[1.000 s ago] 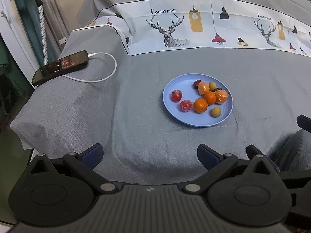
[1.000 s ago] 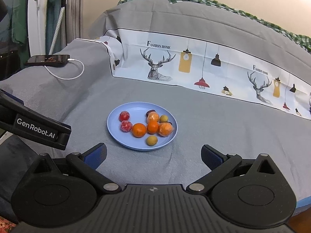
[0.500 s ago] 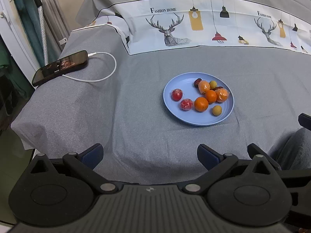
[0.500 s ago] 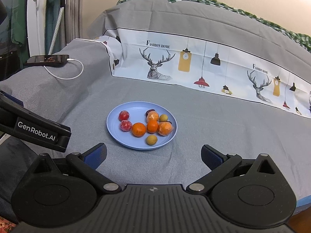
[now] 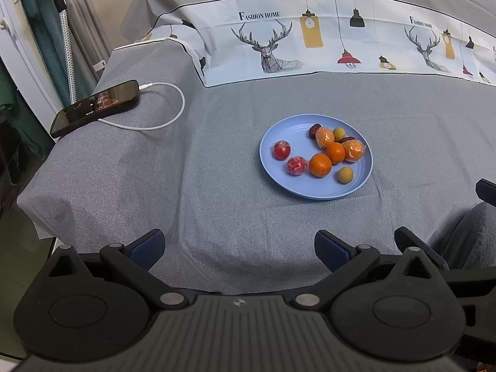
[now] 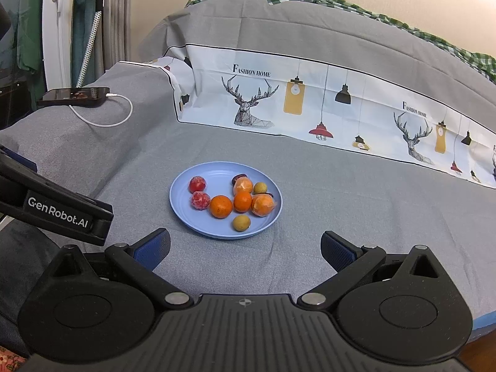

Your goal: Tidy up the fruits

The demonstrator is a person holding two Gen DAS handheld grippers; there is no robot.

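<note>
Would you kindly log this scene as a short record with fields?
surface: grey cloth
plate: blue, holds all the fruit
fruit: two red, four orange (two wrapped), two yellow-green, dark pieces behind
phone: far left, cable plugged in
left gripper: open, holding nothing
right gripper: open, holding nothing

We count one blue plate [image 5: 272, 167] holding nine fruits: four orange [image 5: 320, 164], two red [image 5: 281, 150], two yellow-green [image 5: 345, 174], and one dark [image 5: 313, 130]. We also see one phone [image 5: 94, 107] and one cable [image 5: 167, 121].
</note>
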